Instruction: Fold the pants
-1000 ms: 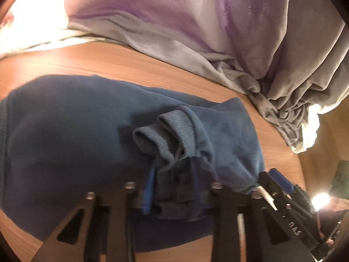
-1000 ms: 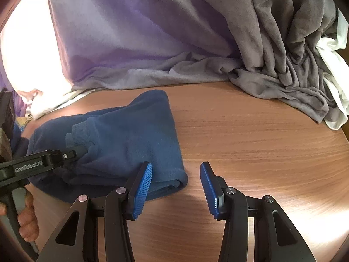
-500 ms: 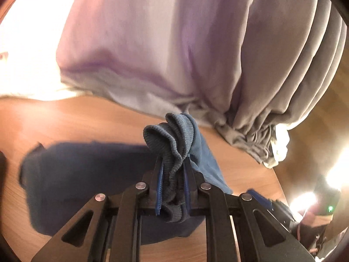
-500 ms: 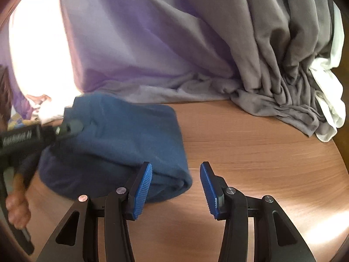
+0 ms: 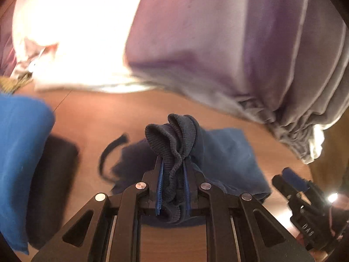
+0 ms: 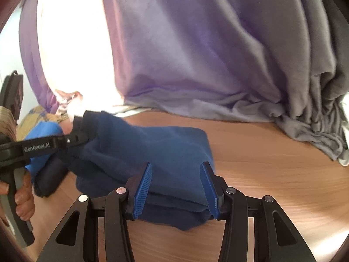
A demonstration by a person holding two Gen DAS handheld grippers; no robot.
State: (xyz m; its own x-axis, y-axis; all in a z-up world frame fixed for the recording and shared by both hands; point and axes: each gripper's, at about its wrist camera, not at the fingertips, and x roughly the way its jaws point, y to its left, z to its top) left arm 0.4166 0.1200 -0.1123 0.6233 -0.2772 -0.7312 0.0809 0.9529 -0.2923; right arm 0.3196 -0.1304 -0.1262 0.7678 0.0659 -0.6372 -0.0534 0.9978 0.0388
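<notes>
To the left of the folded blue pants [image 6: 157,152] on the wooden table [image 6: 272,192], the left gripper [image 5: 172,174] is clamped narrow on their ribbed cuff. Over the pants' near edge, the right gripper [image 6: 176,187] gapes partway, gripping nothing. The folding looks mostly done; I'd guess moving the bundle remains.

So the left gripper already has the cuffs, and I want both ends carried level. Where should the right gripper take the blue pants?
Probably at the thick folded edge of the blue pants, which bulges between the open right gripper pads. Come in level from the near side, just above the wooden table.
</notes>
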